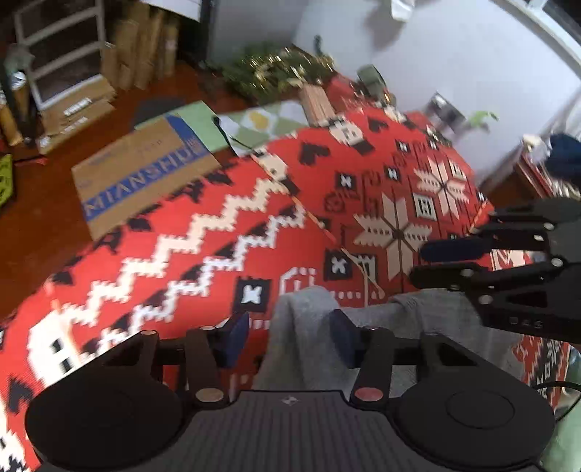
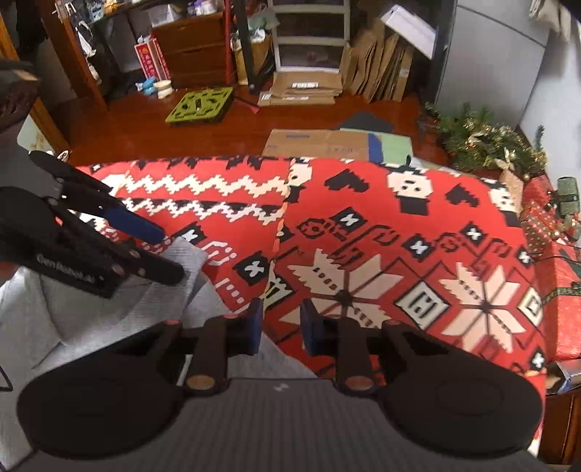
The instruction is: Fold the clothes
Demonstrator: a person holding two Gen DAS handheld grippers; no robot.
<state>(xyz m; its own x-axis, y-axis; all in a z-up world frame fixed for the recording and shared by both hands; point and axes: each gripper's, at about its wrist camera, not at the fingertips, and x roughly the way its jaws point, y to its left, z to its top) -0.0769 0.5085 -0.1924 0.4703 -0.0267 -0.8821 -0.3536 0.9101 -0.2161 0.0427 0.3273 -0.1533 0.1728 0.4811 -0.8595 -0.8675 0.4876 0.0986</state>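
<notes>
A grey garment (image 1: 428, 312) lies crumpled on a red, white and black patterned blanket (image 1: 218, 236) at the near edge. My left gripper (image 1: 290, 337) is open, its blue-padded fingers standing on either side of a raised fold of the grey cloth. My right gripper (image 1: 432, 263) hovers just right of it over the garment, its fingers a little apart. In the right wrist view the grey garment (image 2: 72, 326) fills the lower left. The right gripper (image 2: 281, 326) is open over the cloth's edge and the blanket (image 2: 363, 225), with nothing pinched. The left gripper (image 2: 167, 254) reaches in over the garment.
A flattened cardboard box (image 2: 316, 143) lies on the wooden floor beyond the blanket. Christmas greenery (image 2: 486, 141) and wrapped gift boxes (image 2: 544, 218) crowd the far right. A green mat (image 2: 199, 103), stacked cardboard and a white drawer unit (image 2: 308, 32) stand further back.
</notes>
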